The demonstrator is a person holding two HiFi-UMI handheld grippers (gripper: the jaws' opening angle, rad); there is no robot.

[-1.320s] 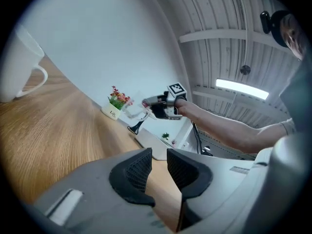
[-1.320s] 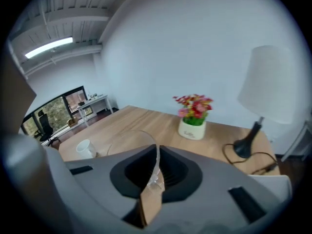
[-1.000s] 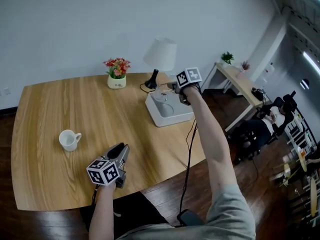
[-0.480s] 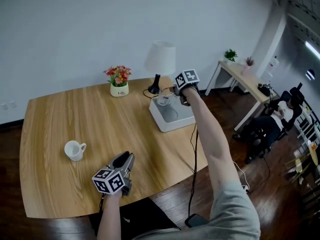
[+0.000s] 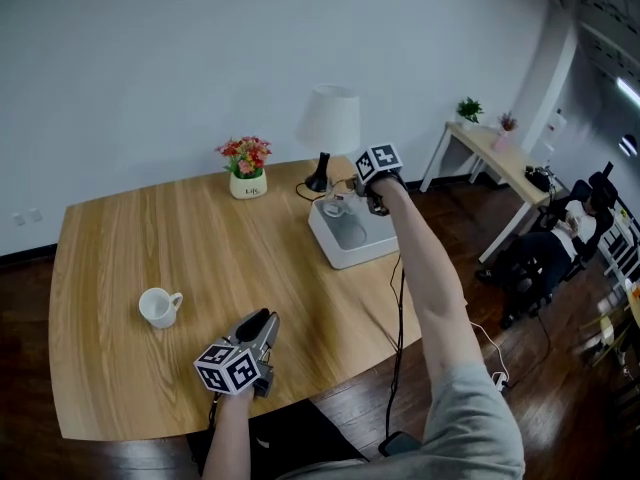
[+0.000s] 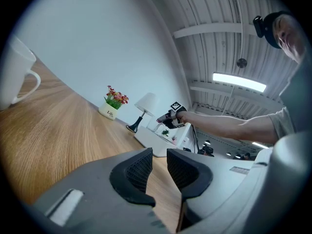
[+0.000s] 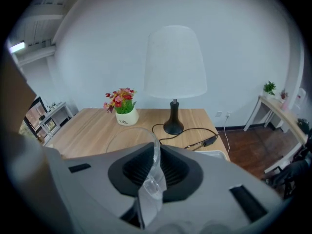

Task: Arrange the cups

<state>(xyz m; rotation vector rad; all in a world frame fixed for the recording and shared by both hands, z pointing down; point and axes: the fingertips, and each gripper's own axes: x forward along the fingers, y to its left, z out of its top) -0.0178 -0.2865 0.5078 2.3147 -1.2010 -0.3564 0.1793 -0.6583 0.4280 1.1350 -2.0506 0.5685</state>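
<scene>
From the head view I see my right gripper [image 5: 342, 204] reaching far across the counter [image 5: 200, 238], holding over the back left corner of the white tray [image 5: 345, 259], just in front of the lamp [image 5: 330, 120]. That view shows only a faint clear shape at its tip. The right gripper view makes it plain: the thin wall of a glass cup [image 7: 150, 191] stands upright between the fingers. The fingers have just been opening and now sit slightly apart, with a dark gap on either side of the glass. Past them that view also shows a flower pot [image 7: 126, 116] and a black cable [image 7: 195, 140] trailing from the lamp base. My left gripper [image 5: 256, 320] is low over the near edge of the counter, pointing level. The left gripper view shows its fingers narrowly apart with nothing between them, only wood grain beyond. The white cup [image 5: 160, 307] stands upright on the counter's left side, well apart from the tray, handle towards the left gripper.
</scene>
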